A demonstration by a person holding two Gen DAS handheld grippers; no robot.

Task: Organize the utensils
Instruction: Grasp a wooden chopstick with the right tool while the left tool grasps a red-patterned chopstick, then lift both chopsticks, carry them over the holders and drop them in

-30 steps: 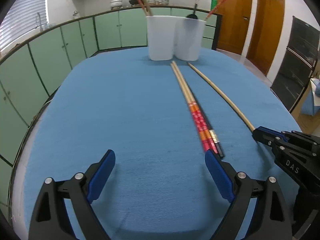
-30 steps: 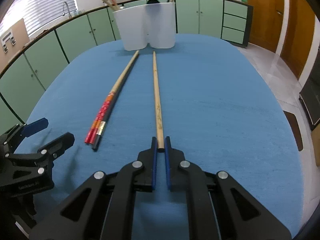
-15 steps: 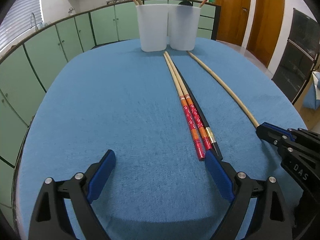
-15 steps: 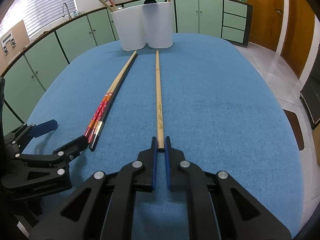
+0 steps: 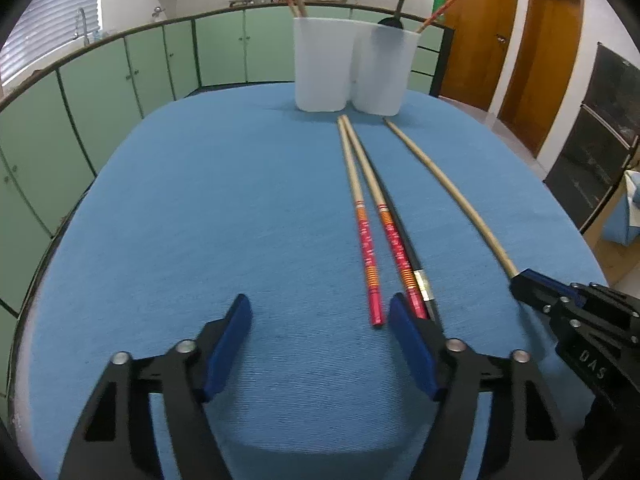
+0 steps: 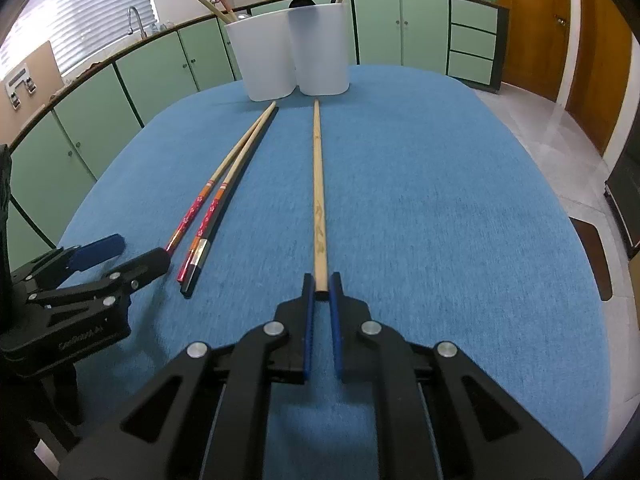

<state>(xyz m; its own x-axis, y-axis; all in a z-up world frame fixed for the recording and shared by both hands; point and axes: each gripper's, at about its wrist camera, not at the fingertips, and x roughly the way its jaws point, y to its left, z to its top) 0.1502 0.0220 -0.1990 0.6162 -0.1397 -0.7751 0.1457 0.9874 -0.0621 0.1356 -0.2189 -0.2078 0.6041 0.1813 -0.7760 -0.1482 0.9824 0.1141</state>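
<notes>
Two red-handled chopsticks (image 5: 367, 256) (image 6: 191, 213) and a black chopstick (image 5: 418, 270) lie splayed on the blue table, tips toward two white holders (image 5: 322, 68) (image 6: 320, 52). My left gripper (image 5: 318, 314) (image 6: 142, 250) is closing at their near ends. One red handle end lies just inside its right finger (image 5: 404, 320), untouched by the pads. The other red one and the black one run under that finger. My right gripper (image 6: 321, 284) (image 5: 520, 280) is shut on the near end of a plain wooden chopstick (image 6: 319, 184) (image 5: 452, 196), which rests on the cloth.
The holders stand side by side at the table's (image 5: 200, 200) far edge, with several chopsticks and a black ladle (image 5: 394, 20) in them. Green cabinets (image 5: 100, 92) ring the left and back. Wooden doors (image 5: 476, 32) and a dark oven (image 5: 592, 140) are to the right.
The left jaws have narrowed and edged up to the red chopsticks' near ends. The two red chopsticks, close together before, now lie spread apart. The right gripper kept still on the plain chopstick.
</notes>
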